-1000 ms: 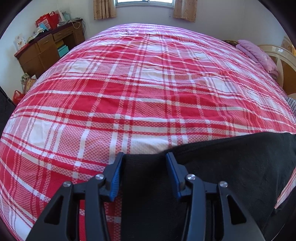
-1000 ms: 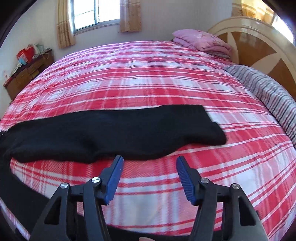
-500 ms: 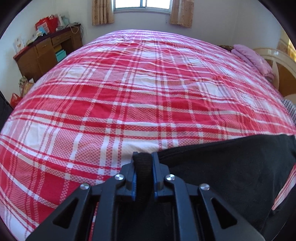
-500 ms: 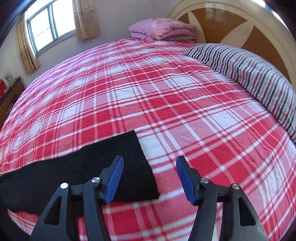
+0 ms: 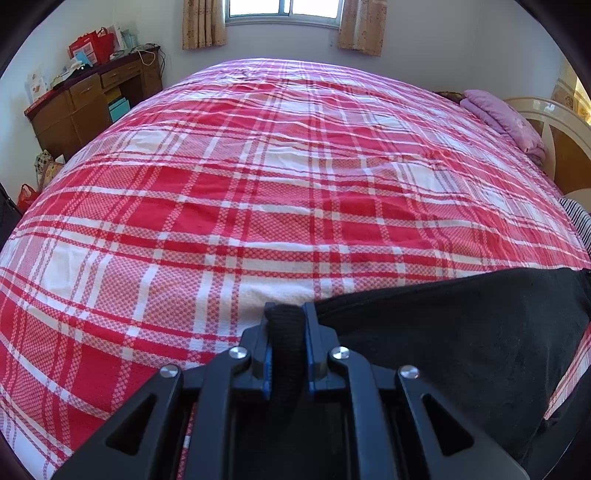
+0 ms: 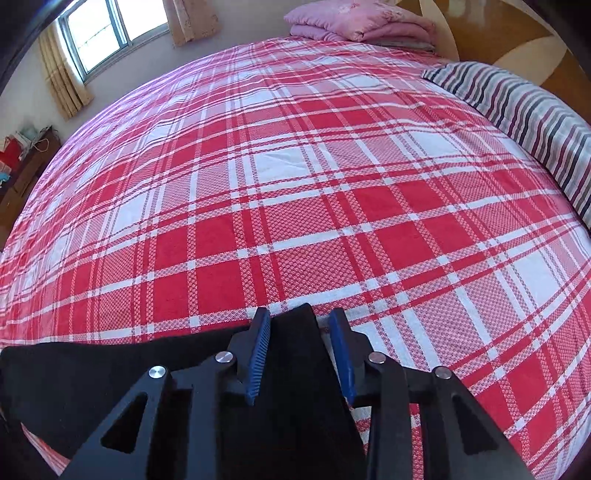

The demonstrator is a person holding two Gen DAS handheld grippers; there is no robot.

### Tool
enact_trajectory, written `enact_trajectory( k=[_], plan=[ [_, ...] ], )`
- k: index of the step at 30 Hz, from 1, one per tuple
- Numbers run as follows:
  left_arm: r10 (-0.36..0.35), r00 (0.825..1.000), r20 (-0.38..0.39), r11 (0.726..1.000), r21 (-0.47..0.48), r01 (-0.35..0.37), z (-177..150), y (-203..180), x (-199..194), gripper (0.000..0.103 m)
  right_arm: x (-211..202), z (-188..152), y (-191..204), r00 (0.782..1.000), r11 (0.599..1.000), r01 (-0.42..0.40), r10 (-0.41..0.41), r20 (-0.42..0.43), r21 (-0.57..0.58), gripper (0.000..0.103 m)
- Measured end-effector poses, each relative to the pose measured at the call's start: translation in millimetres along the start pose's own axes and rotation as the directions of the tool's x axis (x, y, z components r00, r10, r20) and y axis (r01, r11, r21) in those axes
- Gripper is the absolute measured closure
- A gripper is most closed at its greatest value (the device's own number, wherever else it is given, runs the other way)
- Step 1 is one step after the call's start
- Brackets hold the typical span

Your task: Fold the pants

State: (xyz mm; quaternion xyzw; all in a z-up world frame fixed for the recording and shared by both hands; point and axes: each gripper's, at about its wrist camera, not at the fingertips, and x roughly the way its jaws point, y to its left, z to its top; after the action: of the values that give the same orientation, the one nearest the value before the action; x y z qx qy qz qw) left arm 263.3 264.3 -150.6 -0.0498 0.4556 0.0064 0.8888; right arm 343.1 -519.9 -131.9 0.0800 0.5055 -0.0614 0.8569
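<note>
Black pants (image 5: 461, 332) lie along the near edge of a red and white plaid bed (image 5: 277, 184). My left gripper (image 5: 287, 308) is shut on a bunched fold of the pants' edge, and the black cloth shows squeezed between its blue pads. In the right wrist view, the pants (image 6: 92, 369) end in a corner that sits between the fingers of my right gripper (image 6: 299, 314). Its jaws are closing, with a narrow gap still showing beside the right pad (image 6: 341, 362). Both grippers point steeply down at the bed.
A wooden desk (image 5: 74, 107) with bags on it stands at the far left. A folded pink blanket (image 6: 358, 22) and a striped pillow (image 6: 524, 110) lie by the wooden headboard (image 5: 561, 147). A window (image 5: 284, 11) is in the far wall.
My left gripper closed on the pants' edge and has held still since. My right gripper slid right along the pants to the end corner, and its jaws have narrowed around it.
</note>
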Motion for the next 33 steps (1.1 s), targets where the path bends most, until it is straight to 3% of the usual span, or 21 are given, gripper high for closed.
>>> enact_trajectory(
  k=[4,9,16,26,33],
  plan=[
    [0.047,0.999,0.007,0.998,0.041,-0.048,1,-9,-1,0.089,-6,-4,1,1.000,1.000,-0.031,0.031,0.003,0.001,0.095],
    [0.103,0.993,0.059,0.989,0.104,-0.108,0,-19,-10,0.090,-18,-7,3,0.999,1.000,-0.020,0.021,0.031,-0.024,0.098],
    [0.059,0.993,0.099,0.995,0.073,-0.066,5,-11,-23,0.090,-54,-8,17,0.991,0.997,-0.003,0.014,0.131,-0.083,0.098],
    [-0.088,0.964,0.249,0.996,0.047,0.079,0,0,-69,0.090,-127,-37,23,0.938,0.985,-0.066,0.115,0.326,-0.158,0.098],
    [-0.135,0.936,0.325,0.991,0.057,0.124,-12,1,-101,0.090,-167,-76,13,0.890,0.980,-0.108,0.171,0.422,-0.170,0.098]
  ],
)
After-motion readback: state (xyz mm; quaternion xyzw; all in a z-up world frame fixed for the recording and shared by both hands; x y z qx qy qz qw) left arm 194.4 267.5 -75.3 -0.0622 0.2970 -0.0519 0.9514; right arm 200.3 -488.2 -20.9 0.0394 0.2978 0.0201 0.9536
